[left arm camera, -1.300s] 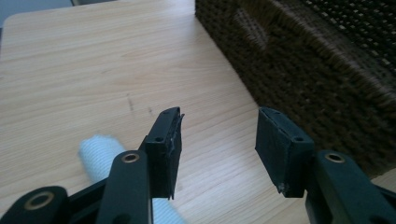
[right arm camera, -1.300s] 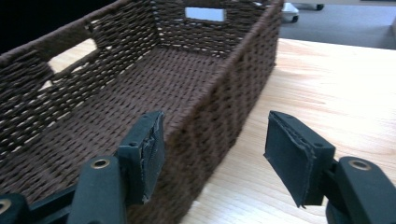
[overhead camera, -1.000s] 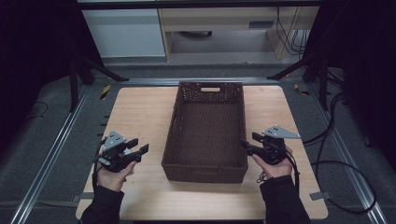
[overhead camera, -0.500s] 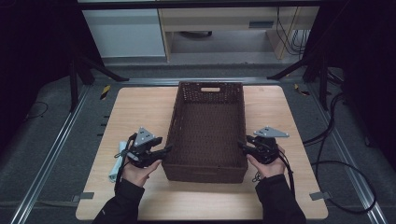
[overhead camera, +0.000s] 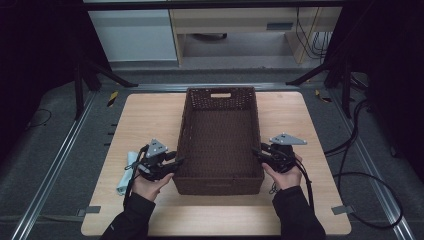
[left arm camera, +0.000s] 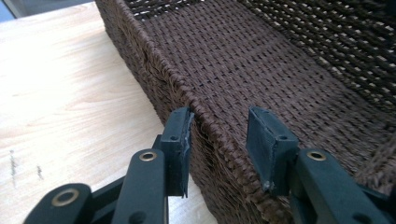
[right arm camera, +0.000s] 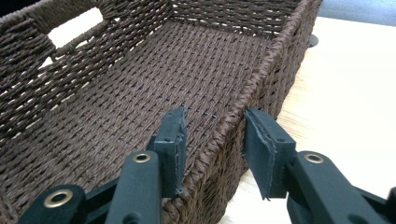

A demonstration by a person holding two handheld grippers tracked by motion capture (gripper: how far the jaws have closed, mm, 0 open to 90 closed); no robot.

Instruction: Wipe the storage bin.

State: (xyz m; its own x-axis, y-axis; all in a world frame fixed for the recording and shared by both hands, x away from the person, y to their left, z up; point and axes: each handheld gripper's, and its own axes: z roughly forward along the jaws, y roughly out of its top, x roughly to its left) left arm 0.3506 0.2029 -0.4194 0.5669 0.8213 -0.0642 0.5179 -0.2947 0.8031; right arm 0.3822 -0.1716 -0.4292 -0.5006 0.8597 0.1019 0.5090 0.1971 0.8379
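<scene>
High view: a person is standing at the near edge of a pale wooden table (overhead camera: pixel 150 115), forearms in dark sleeves coming in from below, a black two-jaw gripper in each hand. A long brown woven basket (overhead camera: pixel 220 135) is sitting in the middle of the table, lengthwise away from the person, with a handle slot cut in its far end wall. The left gripper (overhead camera: pixel 176 162) is reaching in at the basket's left wall near the near corner, and the right gripper (overhead camera: pixel 256 151) is doing the same at the right wall, so the two are facing each other across the basket. A small pale cloth (overhead camera: pixel 126 175) is lying on the table just beside the left hand.

The left gripper view is showing that gripper's jaws straddling the braided rim of the wall, one pad outside and touching the weave, the other inside over the basket floor with a gap between it and the rim. The jaws have just been closing and are standing half narrowed, not yet clamping.

The right gripper view is showing much the same: the inner pad lying against the rim, the outer pad standing just clear of the wall over the table. These jaws have also been closing, the wall between them, not yet pinched.
</scene>
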